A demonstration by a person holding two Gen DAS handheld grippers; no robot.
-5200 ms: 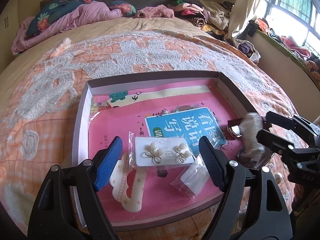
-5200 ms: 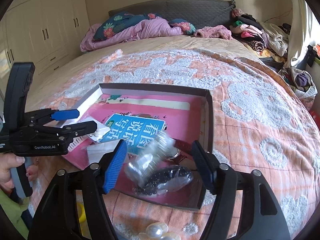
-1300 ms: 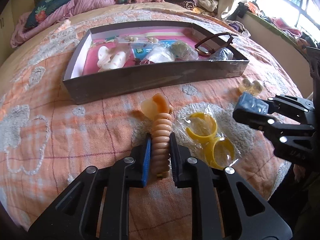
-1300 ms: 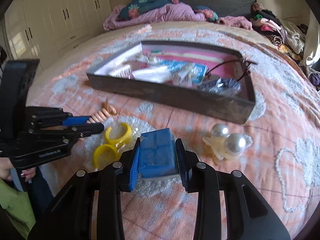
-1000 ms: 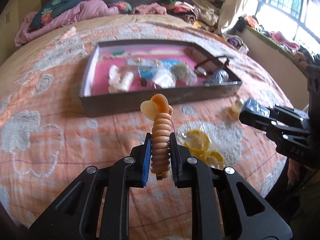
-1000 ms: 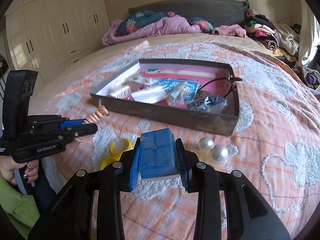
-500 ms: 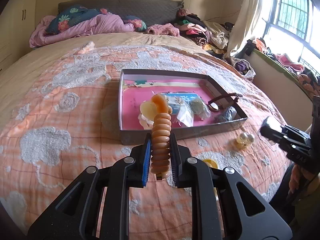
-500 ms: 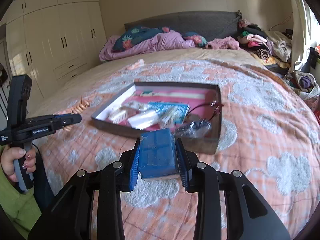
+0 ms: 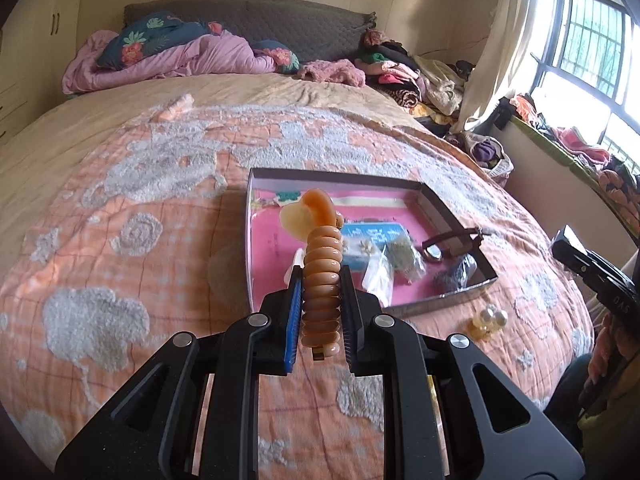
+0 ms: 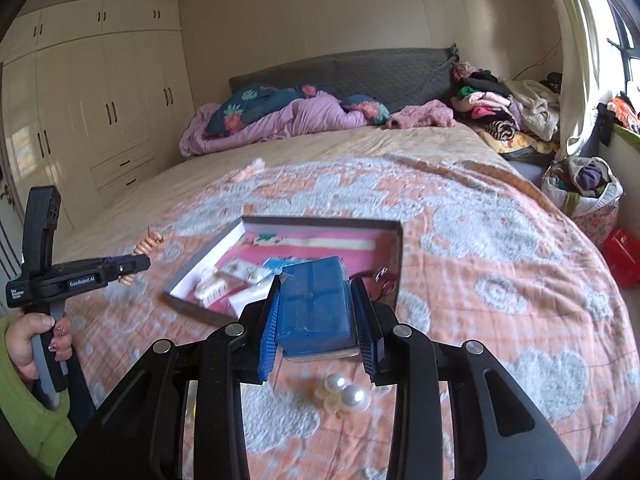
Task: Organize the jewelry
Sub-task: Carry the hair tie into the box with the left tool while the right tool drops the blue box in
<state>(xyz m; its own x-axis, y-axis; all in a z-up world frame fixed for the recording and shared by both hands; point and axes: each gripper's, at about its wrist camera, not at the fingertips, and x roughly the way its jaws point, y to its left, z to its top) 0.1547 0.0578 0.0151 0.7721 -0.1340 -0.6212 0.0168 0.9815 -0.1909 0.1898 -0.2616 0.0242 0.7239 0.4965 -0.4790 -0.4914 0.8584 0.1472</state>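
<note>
The left gripper (image 9: 320,280) is clamped on one ribbed, peach-coloured plastic hair claw (image 9: 322,276), which stands up between the two blue-padded jaws, its rounded translucent end topmost. The right gripper (image 10: 316,292) is closed narrowly on one small blue rectangular box (image 10: 314,304) with a clear film over its top; the box fills the gap between the pads. Both grippers are held above the bed, clear of the covers.

One shallow grey cardboard tray with a pink lining (image 9: 460,220) lies flat on the orange-and-white tufted bedspread (image 9: 120,240). Inside it, the left wrist view shows one dark brown strap-like piece with a round metal part (image 9: 452,240), one blue printed card (image 9: 372,236), one clear bag of whitish pieces (image 9: 378,276) and one bag of dark beads (image 9: 456,274); the right wrist view adds one white toothed hair claw (image 10: 210,286) near the tray's left wall. Other small items there are too blurred to count.

On the bedspread just outside the tray's near wall lies one hair clip with large pearl balls (image 10: 344,394); two pearls show plainly, with a yellowish clear base under them.

In the right wrist view a person's hand (image 10: 34,344), in a green sleeve (image 10: 24,412), grips the left gripper's handle.
</note>
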